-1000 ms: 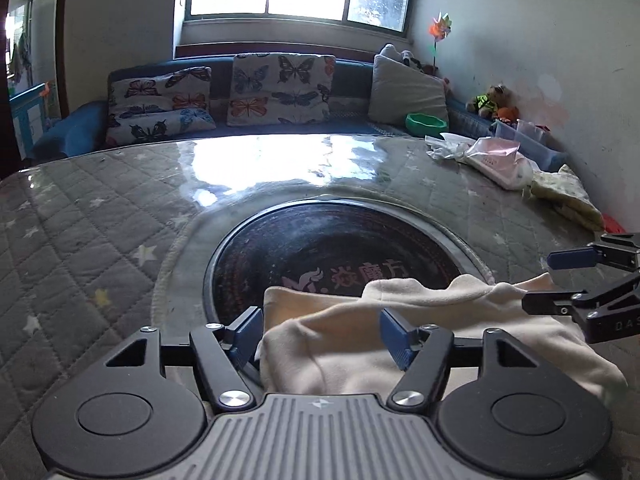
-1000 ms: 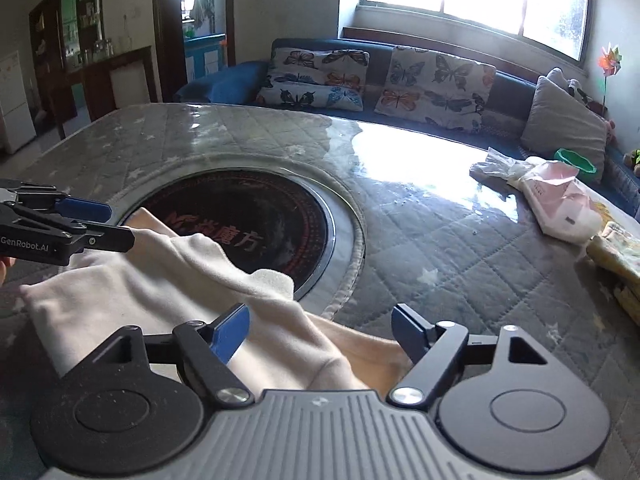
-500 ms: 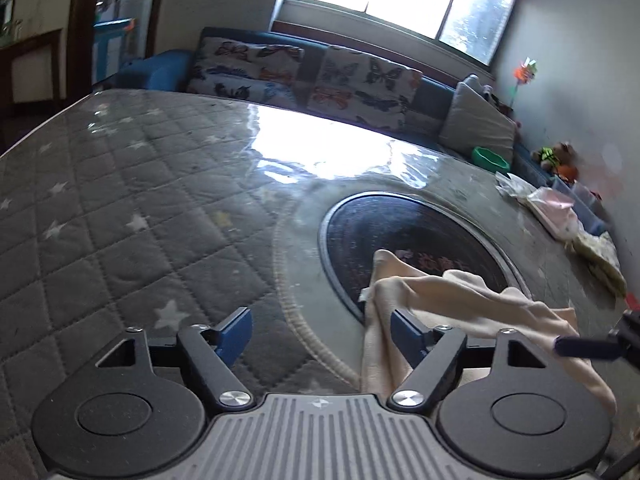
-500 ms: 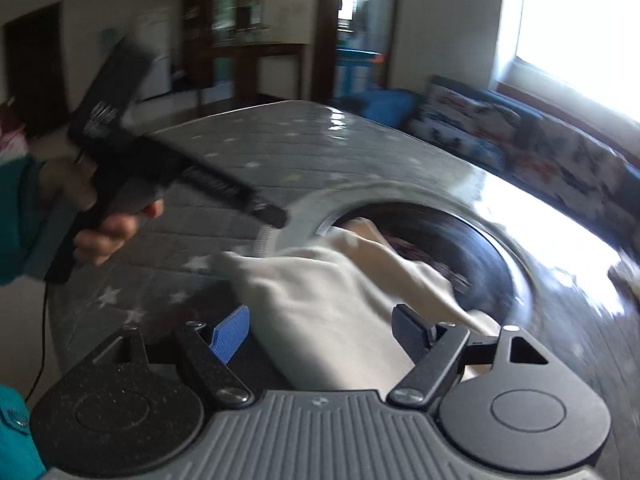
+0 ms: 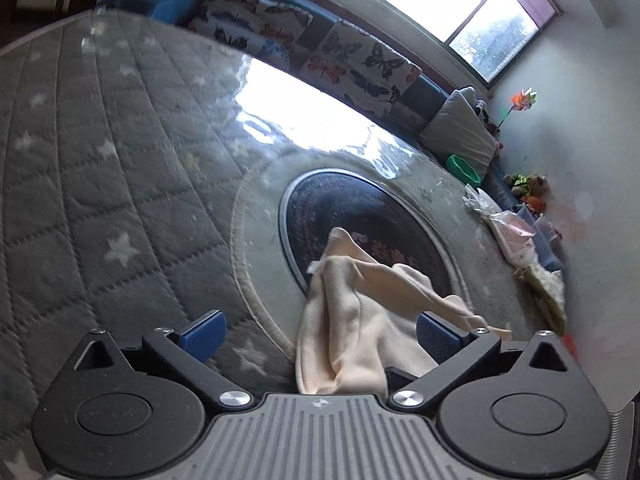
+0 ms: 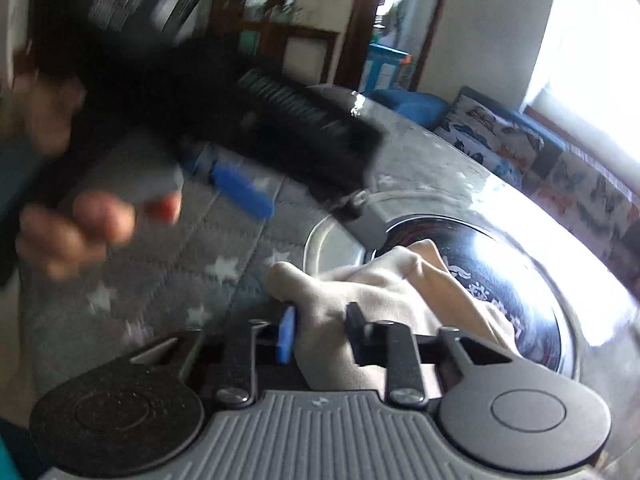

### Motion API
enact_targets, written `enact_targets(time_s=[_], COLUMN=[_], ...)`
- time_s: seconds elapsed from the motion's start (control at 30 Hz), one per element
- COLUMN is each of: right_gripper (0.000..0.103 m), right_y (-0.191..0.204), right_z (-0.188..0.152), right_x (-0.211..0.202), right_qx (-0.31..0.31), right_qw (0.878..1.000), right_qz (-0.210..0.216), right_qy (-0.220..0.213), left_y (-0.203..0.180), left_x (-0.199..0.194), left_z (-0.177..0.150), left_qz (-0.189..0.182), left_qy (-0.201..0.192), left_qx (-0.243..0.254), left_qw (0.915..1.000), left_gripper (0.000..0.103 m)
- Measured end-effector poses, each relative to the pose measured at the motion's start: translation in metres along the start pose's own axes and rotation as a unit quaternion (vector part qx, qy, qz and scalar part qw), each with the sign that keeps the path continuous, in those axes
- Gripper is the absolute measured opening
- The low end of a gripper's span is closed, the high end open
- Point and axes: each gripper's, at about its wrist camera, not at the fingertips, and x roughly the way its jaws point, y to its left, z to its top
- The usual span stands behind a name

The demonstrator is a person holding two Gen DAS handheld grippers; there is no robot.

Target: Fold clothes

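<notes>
Left wrist view shows the left claw point(image 5: 318, 334) spread wide, its blue pads point(image 5: 203, 330) far apart and closed on nothing. The cream garment point(image 5: 352, 320) lies bunched between them, nearer the right-hand pad, and runs up from the claw body onto the dark round inset point(image 5: 360, 216) in the middle of the desk point(image 5: 100, 160). Part of the cloth is on the pale ring around that inset, part on the dark disc with its printed characters. A limb of the fabric stretches off toward the right.

From the right wrist view, the right claw point(image 6: 320, 334) is nearly closed and pinches a thick fold of the same garment point(image 6: 380, 284) between its blue pad and its black finger. The cloth rises in a lump just ahead of the fingers and spills toward the inset. Above and to the left, blurred, the other handheld tool point(image 6: 224, 112) crosses the picture, held by the person's hand point(image 6: 80, 220); one of its blue pads shows beneath it.

The desk wears a grey quilted cover with pale stars under a glossy sheet that throws back the window's glare. Beyond it stands a blue sofa with butterfly cushions point(image 5: 360, 60), a green bowl point(image 5: 464, 168), and a heap of other clothes point(image 5: 516, 236) at the far edge.
</notes>
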Motion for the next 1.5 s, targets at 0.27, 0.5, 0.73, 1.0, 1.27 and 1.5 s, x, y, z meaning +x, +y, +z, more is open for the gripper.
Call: enact_targets(time_s=[0.27,0.5,0.73,1.0,1.27,1.5], right_gripper=[0.008,0.037,0.028,0.015,0.015,0.017], right_y=[-0.027,-0.016,0.008,-0.03,-0.044,-0.041], right_z=[0.005,-0.011,-0.011,-0.009,-0.022,-0.032], right_x=[-0.033,-0.025,0.0,-0.039,-0.068,-0.073], right_qx=[0.071,0.009,-0.053,0.052,0.074,0.067], right_qw=[0.996,0.999,0.999,0.996,0.993,0.994], right_qz=[0.028,0.029,0.0,0.024,0.044,0.049], right_qy=[-0.043,-0.016,-0.009,-0.061,-0.083,-0.069], left_y=[0.009,0.019,0.015,0.007,-0.009,-0.009], left_x=[0.021,0.012,0.015,0.031,0.063,0.064], left_z=[0.007,0.013,0.012,0.009,0.005,-0.002], left_qz=[-0.059,-0.024,-0.025,-0.069,-0.126,-0.097], left_qy=[0.053,0.036,0.043,0.072,0.111,0.107], left_qx=[-0.122,-0.127,-0.125,-0.161,-0.156,-0.116], left_qw=[0.9894,0.9909,0.9909,0.9819,0.9734,0.9827], left_gripper=[0.103,0.103,0.103,0.103,0.074,0.036])
